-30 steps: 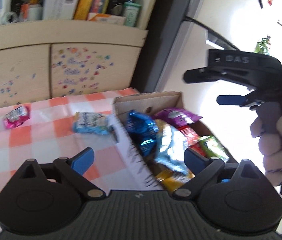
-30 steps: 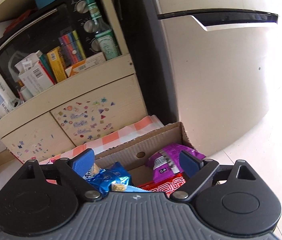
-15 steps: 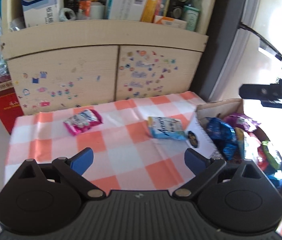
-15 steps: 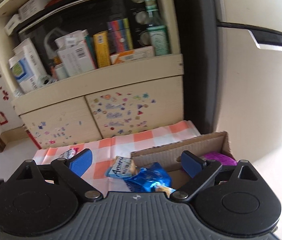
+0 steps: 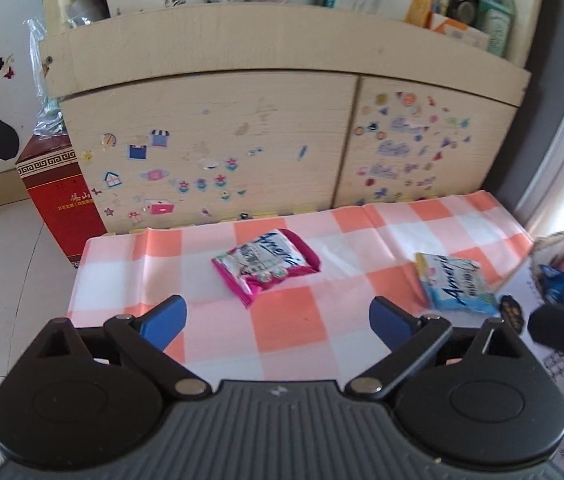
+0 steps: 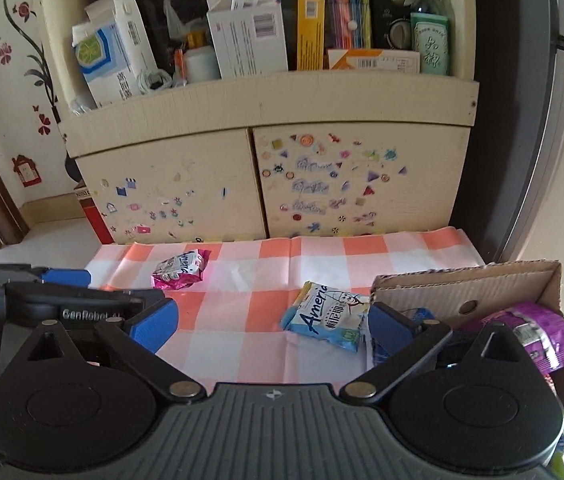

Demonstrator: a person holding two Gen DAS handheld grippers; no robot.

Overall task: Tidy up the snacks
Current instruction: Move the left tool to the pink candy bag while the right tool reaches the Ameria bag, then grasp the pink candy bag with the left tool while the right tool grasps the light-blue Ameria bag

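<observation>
snack packets [image 5: 267, 265] on checkered cloth [image 5: 293, 322]

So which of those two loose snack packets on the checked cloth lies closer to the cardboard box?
The light blue packet, right beside the cardboard box. The pink packet lies farther off, toward the cloth's other end.

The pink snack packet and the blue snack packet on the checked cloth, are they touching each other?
Apart. The left wrist view shows the pink snack packet and the blue snack packet with a stretch of bare checked cloth between them.
</observation>
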